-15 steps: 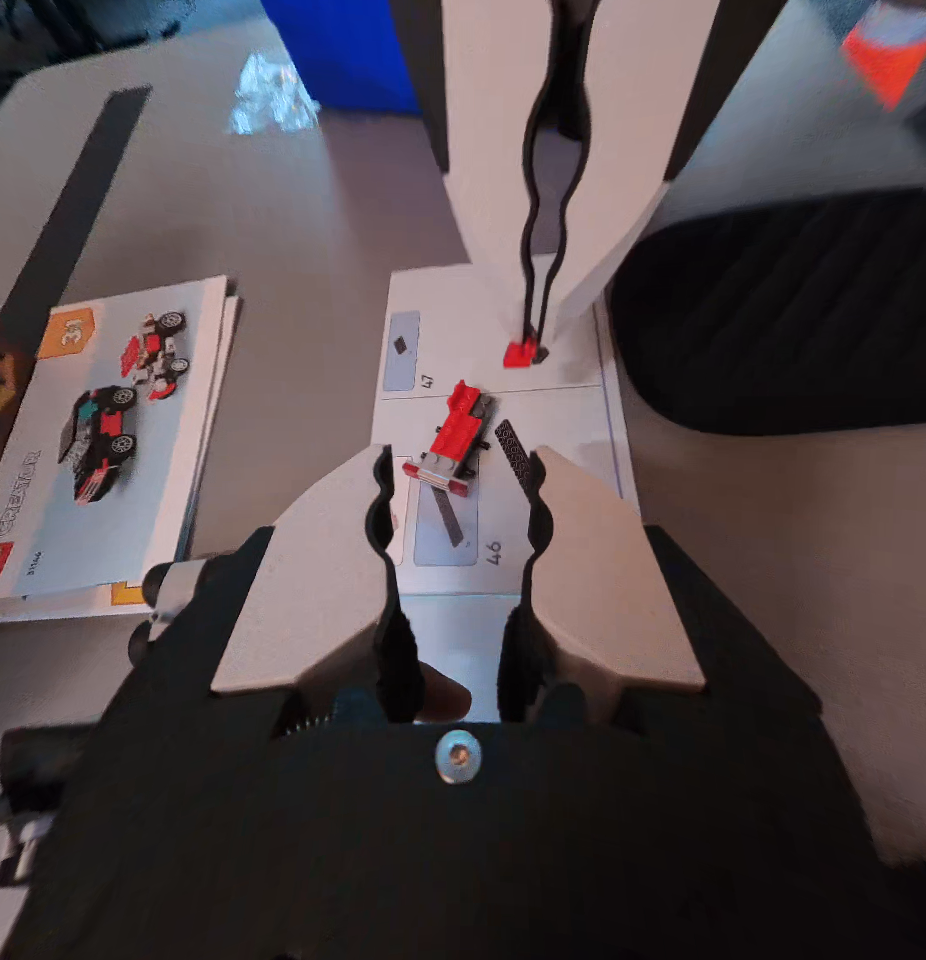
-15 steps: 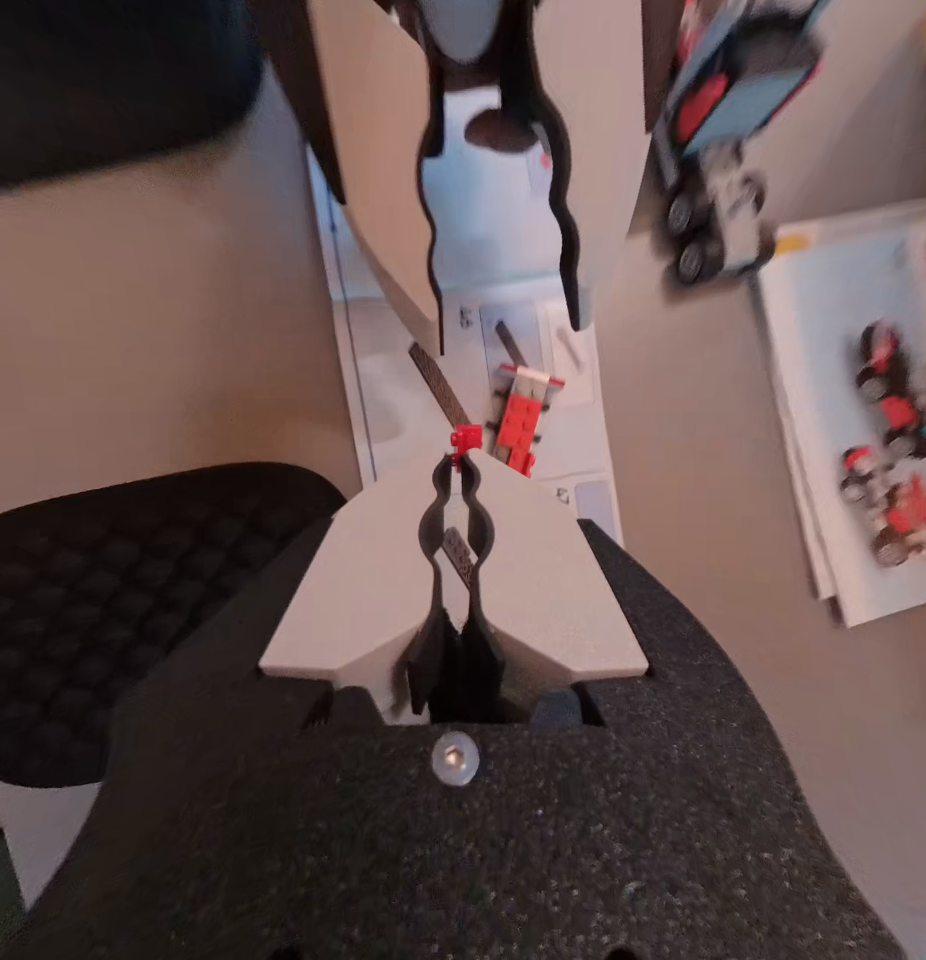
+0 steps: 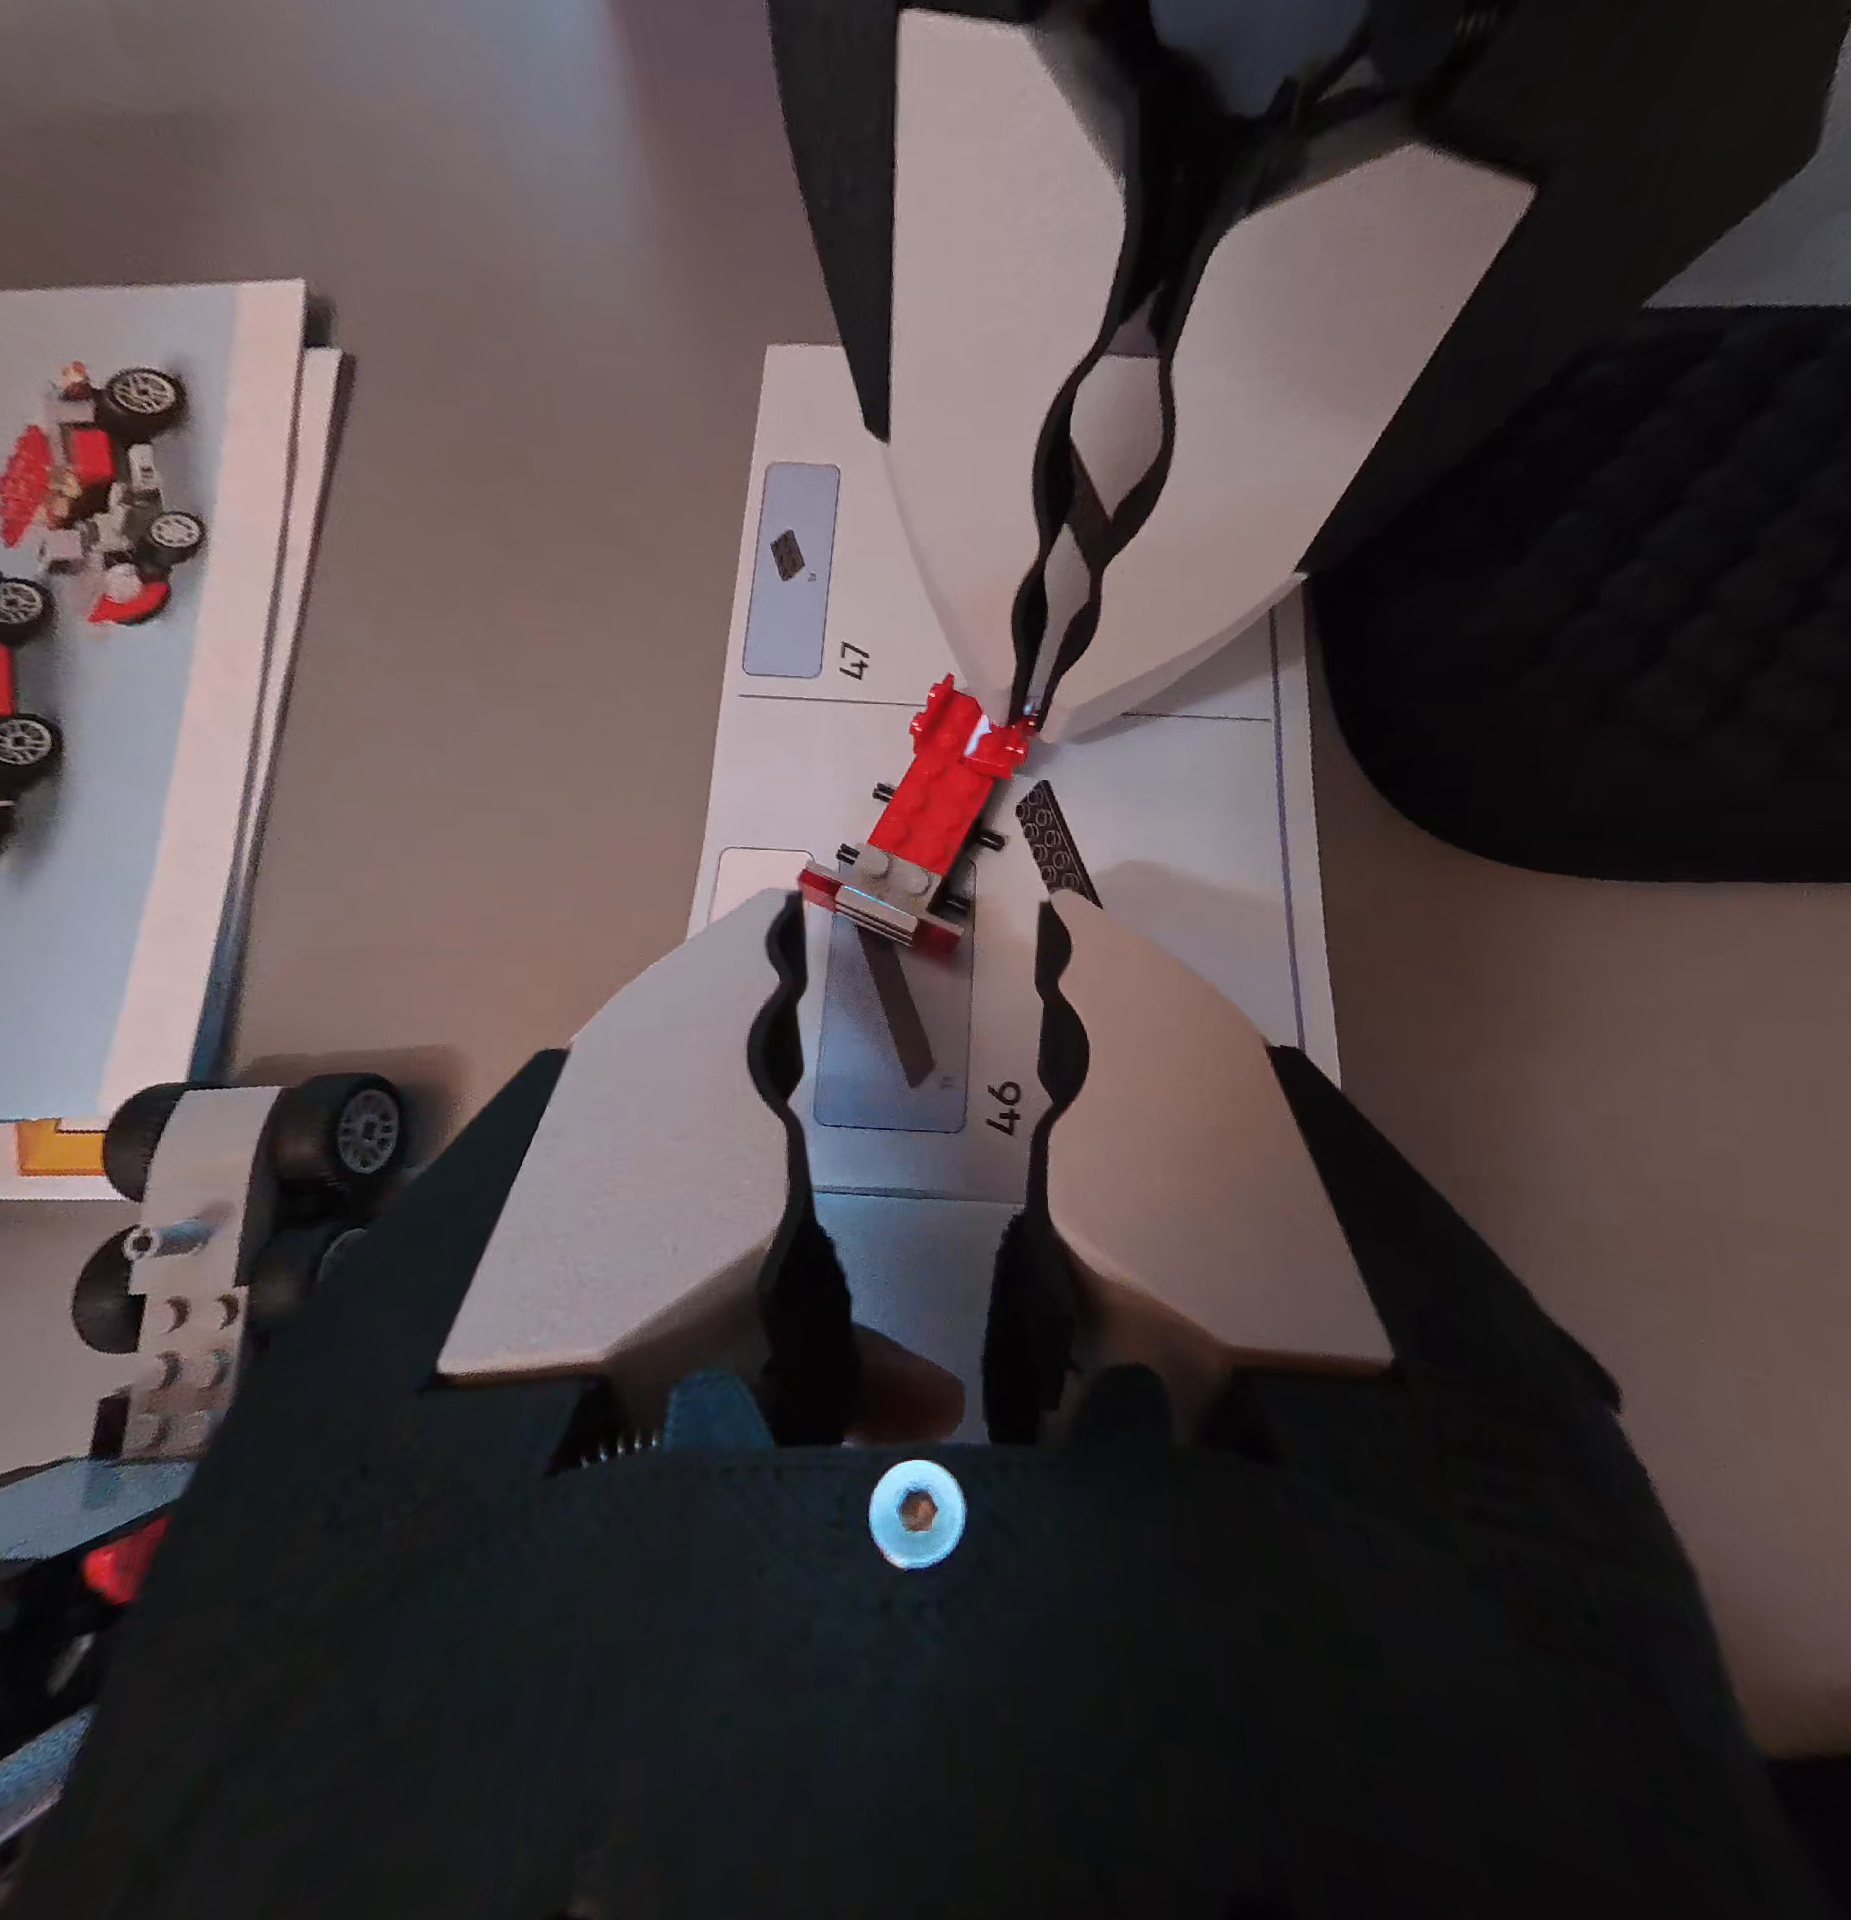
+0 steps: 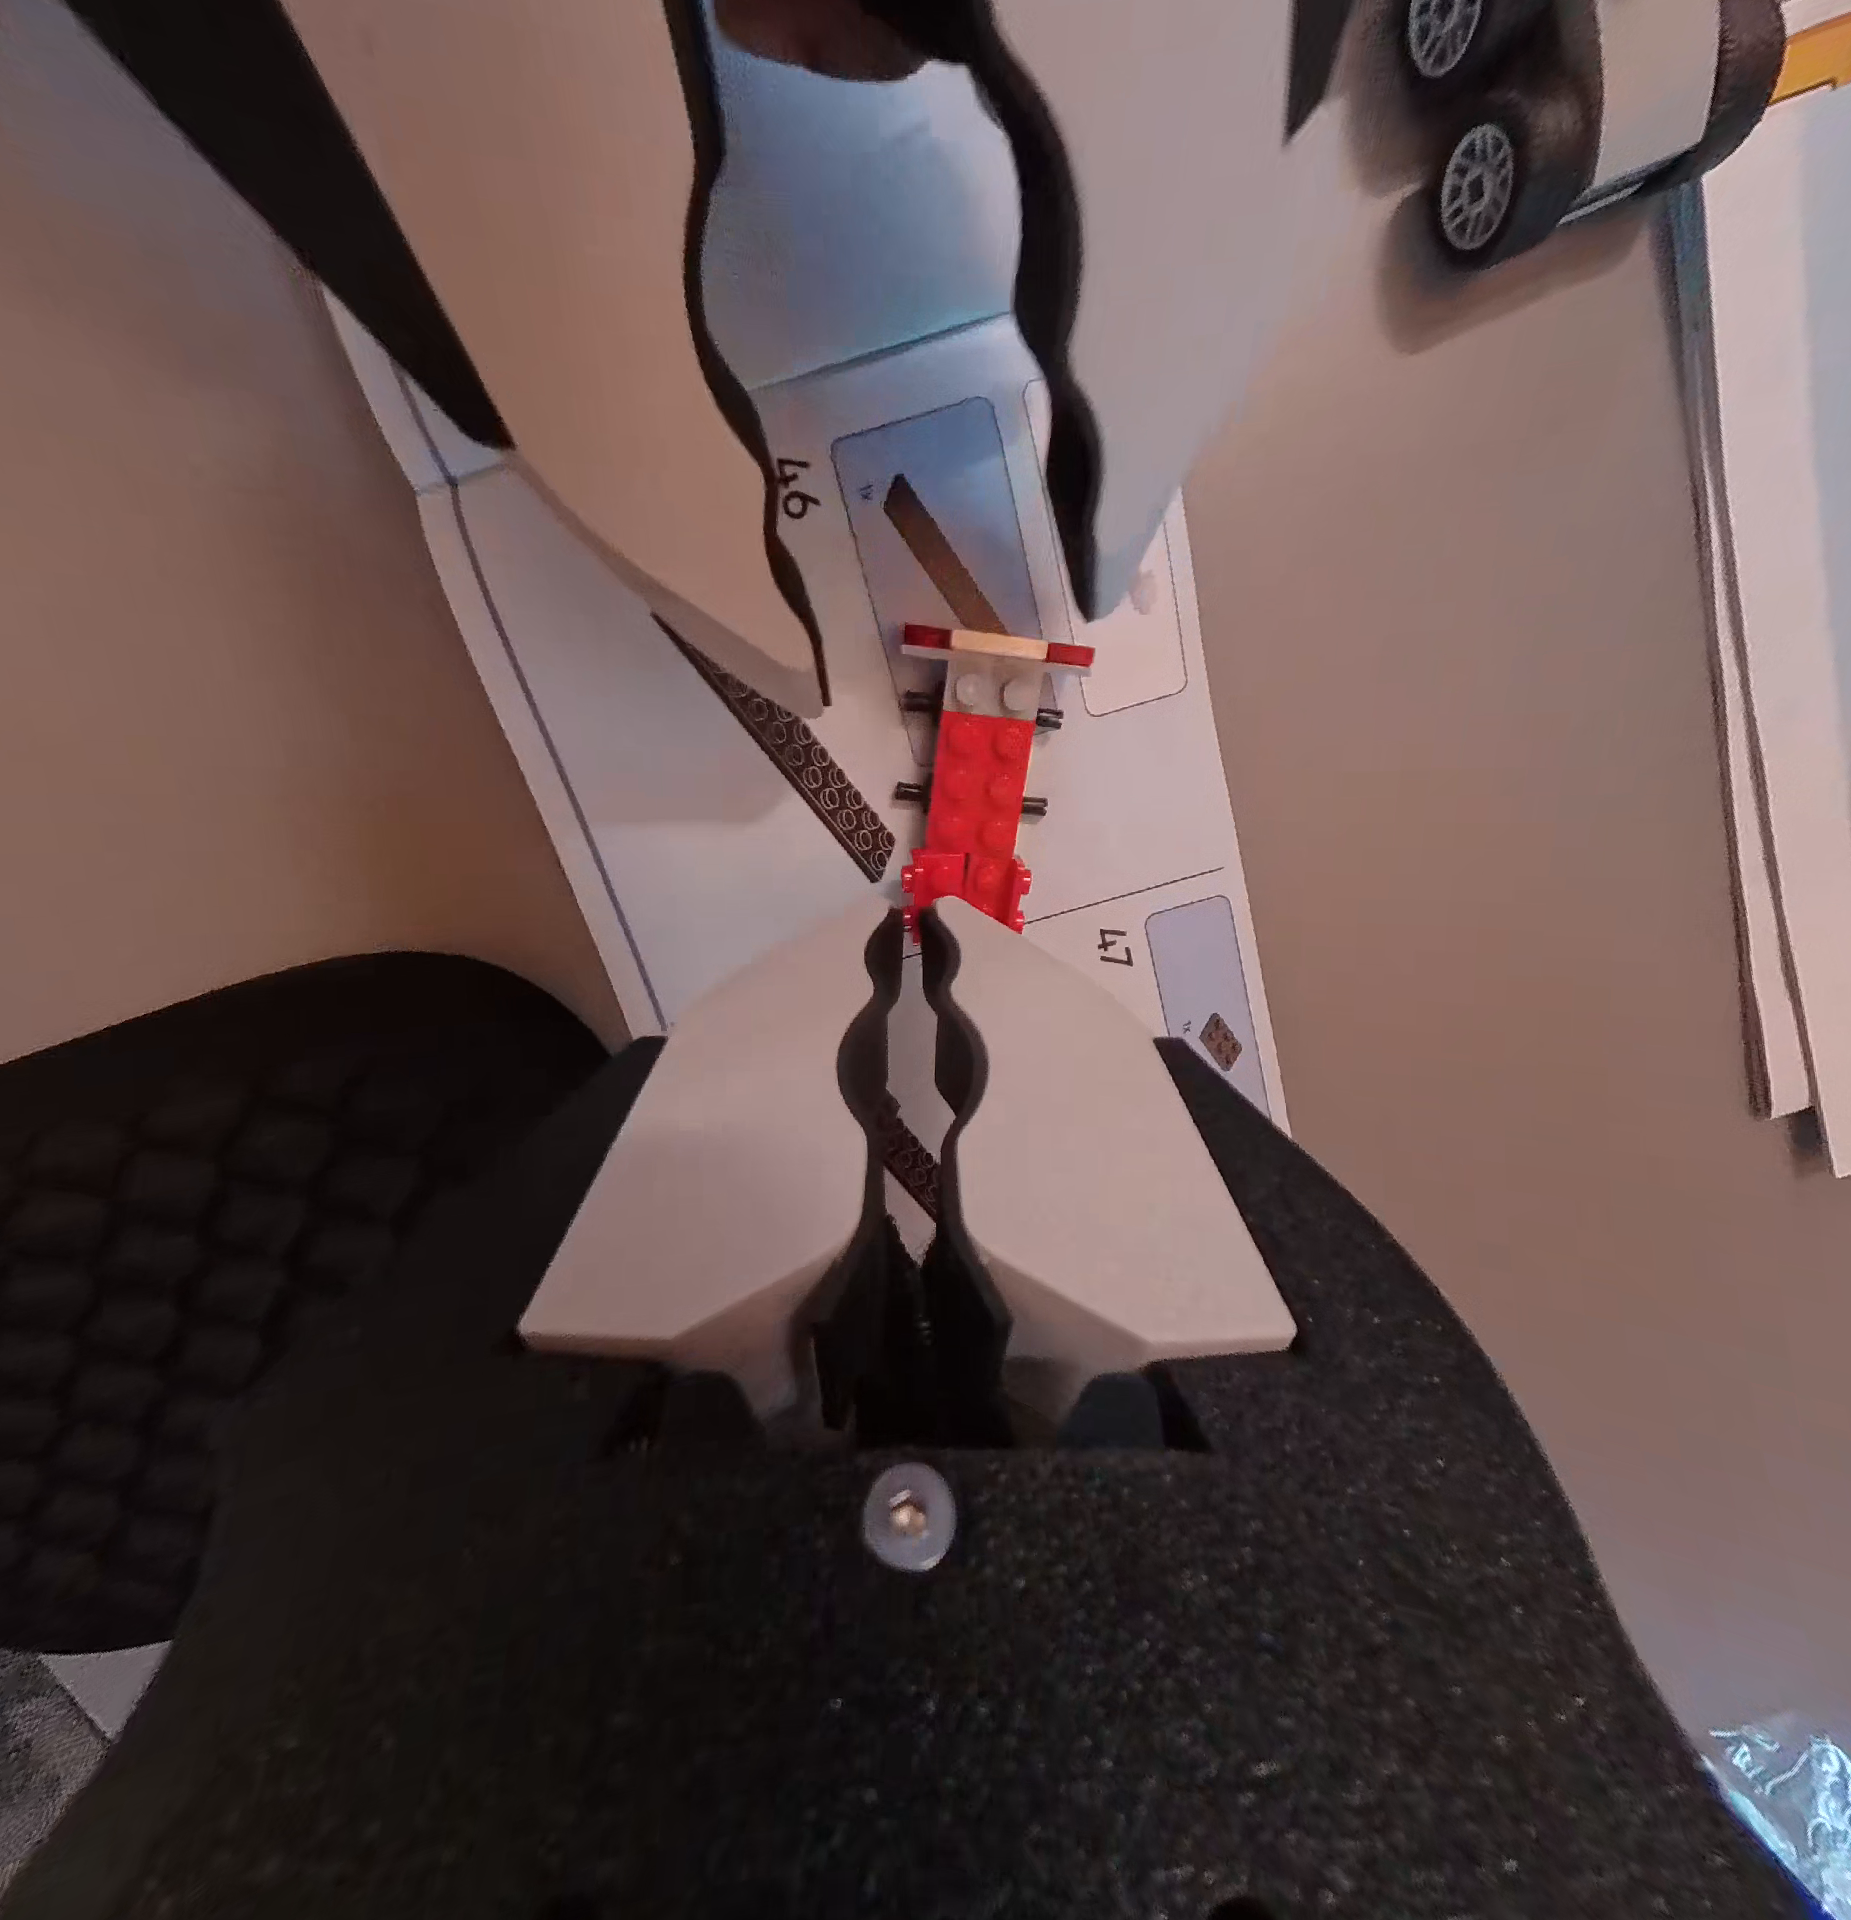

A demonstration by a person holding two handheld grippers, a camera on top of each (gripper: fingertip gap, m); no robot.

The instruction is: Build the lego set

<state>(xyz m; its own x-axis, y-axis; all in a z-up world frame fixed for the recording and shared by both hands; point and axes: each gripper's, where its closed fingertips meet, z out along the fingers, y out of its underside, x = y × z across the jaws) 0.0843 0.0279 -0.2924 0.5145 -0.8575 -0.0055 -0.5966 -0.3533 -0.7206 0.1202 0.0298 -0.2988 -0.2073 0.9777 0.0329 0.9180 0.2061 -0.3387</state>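
Note:
A small red Lego assembly (image 3: 926,821) with a grey and dark-red end lies on an open instruction page (image 3: 786,790). My right gripper (image 4: 916,920) is shut on a small red piece (image 4: 936,883) and holds it against the assembly's (image 4: 978,800) near red end. In the left wrist view the right gripper (image 3: 1030,717) comes in from the top. My left gripper (image 3: 913,914) is open and empty, with its tips on either side of the grey end. It also shows in the right wrist view (image 4: 947,644). A long black studded plate (image 3: 1056,847) lies beside the assembly.
An instruction booklet (image 3: 121,675) lies to the left. A partly built car with grey-hubbed wheels (image 3: 246,1195) sits by my left gripper. A black textured pad (image 3: 1627,582) lies to the right of the page. A clear plastic bag (image 4: 1794,1808) lies at the right wrist view's corner. Spacing between my two grippers at the tips: around 4 cm.
My right gripper has carried the small red piece down onto the end of the red assembly. My left gripper has moved forward, so its open tips now flank the grey end.

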